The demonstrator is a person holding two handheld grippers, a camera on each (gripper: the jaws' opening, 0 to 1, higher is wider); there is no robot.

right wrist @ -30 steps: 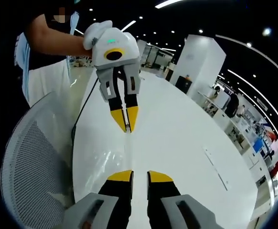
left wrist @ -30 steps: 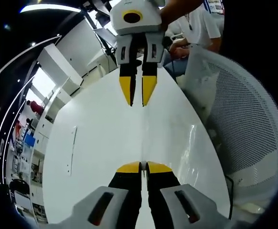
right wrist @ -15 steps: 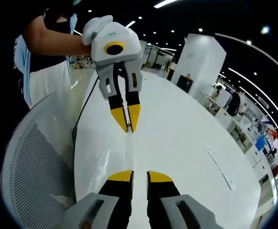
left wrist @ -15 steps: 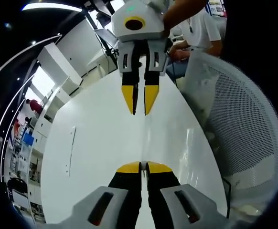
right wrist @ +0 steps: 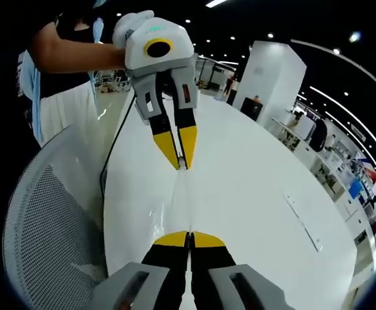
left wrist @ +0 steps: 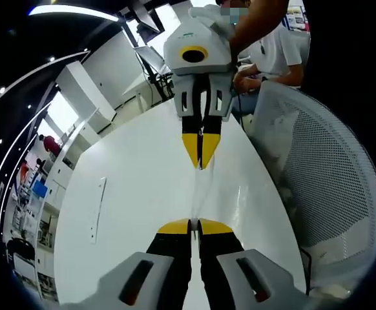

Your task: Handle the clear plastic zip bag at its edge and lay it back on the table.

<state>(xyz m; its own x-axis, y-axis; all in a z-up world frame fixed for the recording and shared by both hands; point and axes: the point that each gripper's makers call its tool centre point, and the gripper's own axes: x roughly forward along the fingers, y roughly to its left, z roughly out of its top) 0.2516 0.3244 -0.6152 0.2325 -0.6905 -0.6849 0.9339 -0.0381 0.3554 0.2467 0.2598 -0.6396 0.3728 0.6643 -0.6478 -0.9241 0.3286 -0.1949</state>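
Clear plastic zip bag (left wrist: 199,190) is stretched edge-on between the two tongs, long axis running straight from one to the other above the white table (left wrist: 130,200). Left gripper (left wrist: 194,226) and right gripper (right wrist: 188,239) both look pressed together on opposite edges, so neither's nearer, and I'd guess lowering has to be level.

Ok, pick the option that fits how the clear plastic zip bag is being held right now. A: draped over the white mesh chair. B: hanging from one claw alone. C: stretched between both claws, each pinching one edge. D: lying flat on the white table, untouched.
C: the clear plastic zip bag runs taut between the shut right claw and the shut left claw, above the white table.
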